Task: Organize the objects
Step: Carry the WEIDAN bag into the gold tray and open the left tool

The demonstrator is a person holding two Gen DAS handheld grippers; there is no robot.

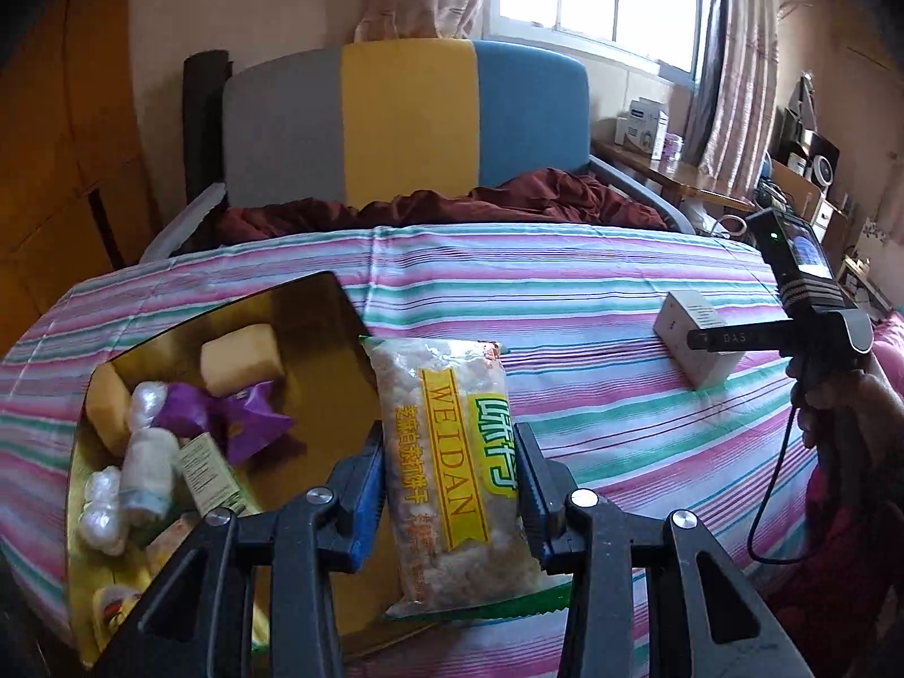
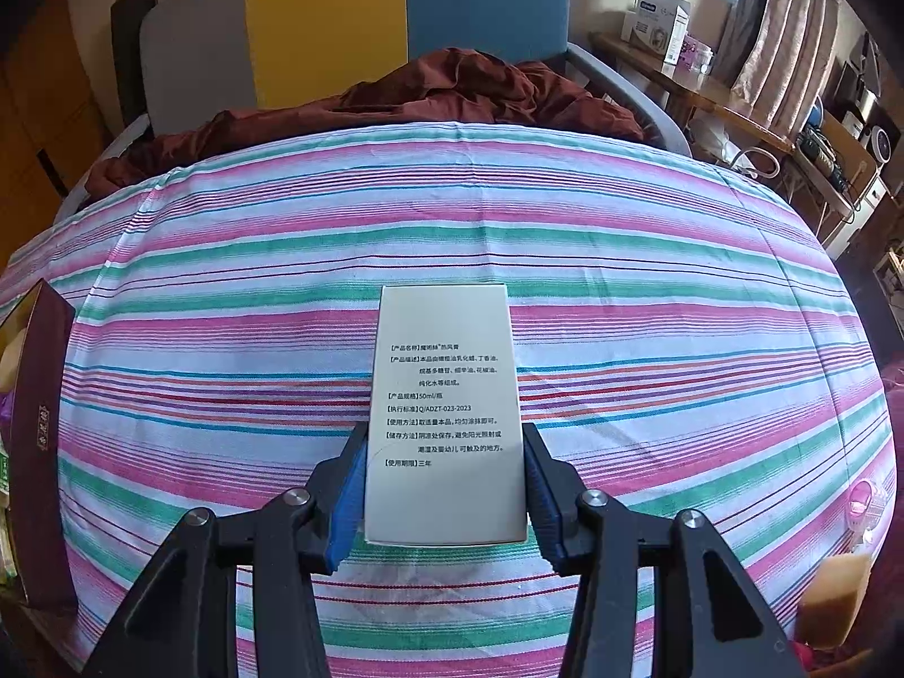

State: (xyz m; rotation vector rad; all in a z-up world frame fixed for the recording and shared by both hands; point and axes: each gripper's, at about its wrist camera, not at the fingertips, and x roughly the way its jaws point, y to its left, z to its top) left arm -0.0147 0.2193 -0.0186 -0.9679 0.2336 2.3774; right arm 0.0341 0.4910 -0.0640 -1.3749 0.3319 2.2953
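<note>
Left claw (image 1: 450, 483): black two-finger claw with blue pads, seen nearest the lens in the left wrist view; the jaws are narrowed about the sides of a clear plastic snack packet with a yellow "WEIDAN" band (image 1: 452, 469), and the pads appear to touch it.

Snack packet, position: it is held lengthwise between the fingers, its far end lying beside the open gold-lined box (image 1: 316, 311); whether it is lifted clear of the bed cannot be told.

Snack packet, handling: it is judged light, soft-walled and slippery, with brittle contents that could be crushed. A gentle hold across the full middle width is advised, not at the thin sealed ends.

Right claw (image 2: 446, 483): a matching claw is closed about the long sides of a cream rectangular cardboard carton printed with black text (image 2: 443, 424), near its closer end.

Carton, position: it lies flat on the striped pink, green and white bedsheet (image 2: 678, 282), well apart from the box at the left edge.

Carton, handling: it is judged light and fairly stiff, though its hollow walls could dent under hard pressure. The long side faces offer the surest hold.

Box contents: a yellow sponge block (image 1: 240, 359), a purple wrapper (image 1: 226, 418) and white rolled bundles (image 1: 144, 452) are already inside.

Stage: both items are judged ready for transfer to the box.
</note>
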